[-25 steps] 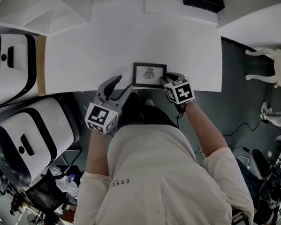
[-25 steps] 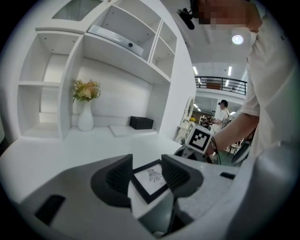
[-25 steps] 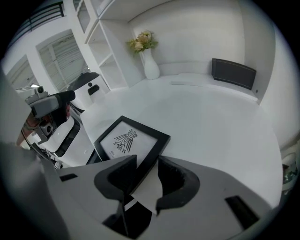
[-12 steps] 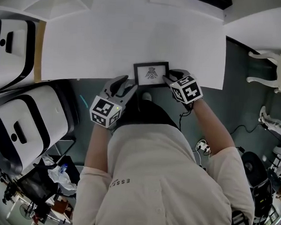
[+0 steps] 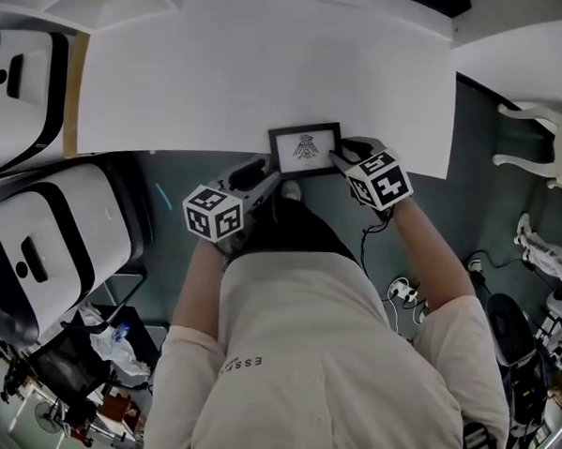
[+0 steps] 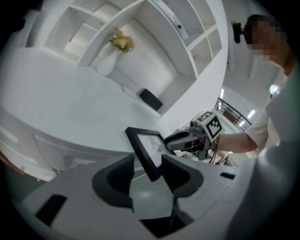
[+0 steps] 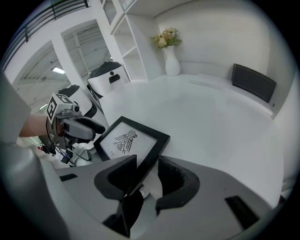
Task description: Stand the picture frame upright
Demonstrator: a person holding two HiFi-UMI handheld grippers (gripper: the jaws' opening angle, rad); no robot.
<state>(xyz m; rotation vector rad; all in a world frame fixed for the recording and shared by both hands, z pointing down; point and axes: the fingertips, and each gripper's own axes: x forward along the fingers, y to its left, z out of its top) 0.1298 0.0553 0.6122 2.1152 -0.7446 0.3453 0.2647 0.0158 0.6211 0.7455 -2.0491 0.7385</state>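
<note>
The black picture frame (image 5: 305, 147) with an insect drawing lies tilted at the white table's (image 5: 270, 68) near edge. My right gripper (image 5: 339, 156) is shut on its right corner. In the right gripper view the frame (image 7: 129, 140) runs between the jaws of the right gripper (image 7: 147, 171), and a black stand piece (image 7: 123, 213) hangs below. My left gripper (image 5: 263, 174) is at the frame's lower left corner. In the left gripper view that frame (image 6: 149, 145) corner sits between the open jaws of the left gripper (image 6: 147, 166), close to the right-hand jaw, with a slim gap at the other.
Two large white and black machines (image 5: 45, 244) stand left of the person. A white chair (image 5: 549, 130) is at the right. A vase of flowers (image 7: 171, 61) and a black box (image 7: 253, 82) sit at the table's far side, by white shelves (image 6: 140, 42).
My left gripper has moved up and right from beside the table edge until its jaws straddle the frame's left corner. The right gripper has stayed on the frame's right side.
</note>
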